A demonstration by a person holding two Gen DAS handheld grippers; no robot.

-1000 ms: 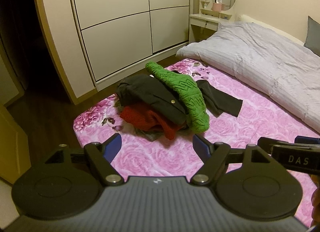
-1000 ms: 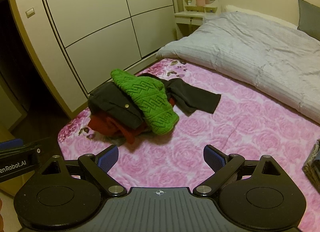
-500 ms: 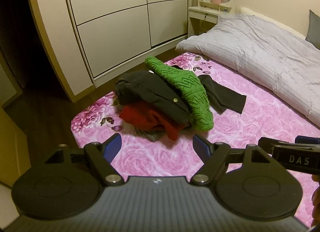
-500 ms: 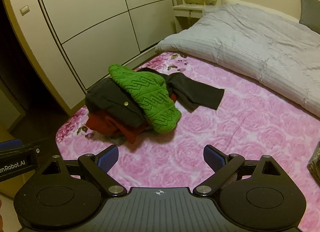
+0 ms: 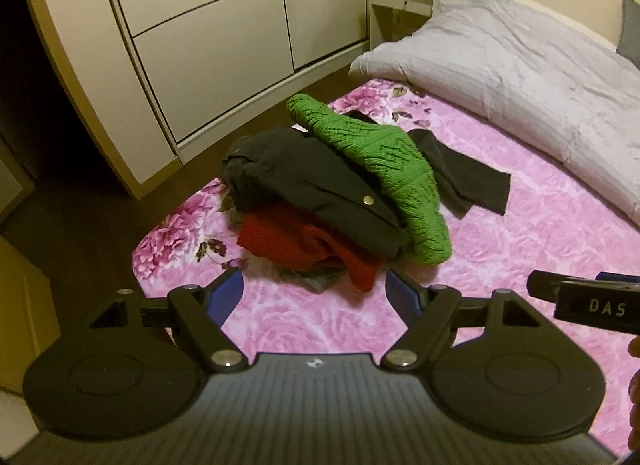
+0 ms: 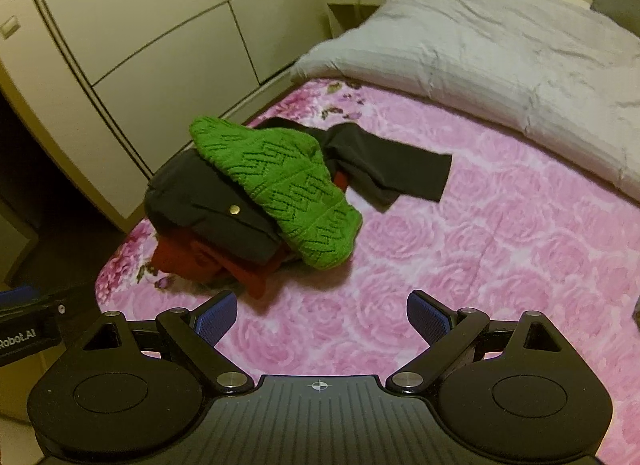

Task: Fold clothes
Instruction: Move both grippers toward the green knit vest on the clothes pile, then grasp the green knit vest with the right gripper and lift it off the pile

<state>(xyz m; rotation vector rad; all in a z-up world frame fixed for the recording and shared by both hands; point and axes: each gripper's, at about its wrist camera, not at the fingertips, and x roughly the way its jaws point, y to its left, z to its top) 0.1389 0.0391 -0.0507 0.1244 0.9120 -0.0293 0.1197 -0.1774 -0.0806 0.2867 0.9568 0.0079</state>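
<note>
Closer now, left gripper (image 5: 315,292), jaws spread and empty, faces the clothes pile (image 5: 332,201) at twelve o'clock near the pink bedspread's (image 5: 280,317) edge. Right gripper (image 6: 322,315), likewise released, sees the pile (image 6: 256,201) at eleven o'clock, bare bedspread (image 6: 500,245) toward two.

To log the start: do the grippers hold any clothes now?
No. The left gripper and right gripper are open and empty, short of the clothes pile.
</note>
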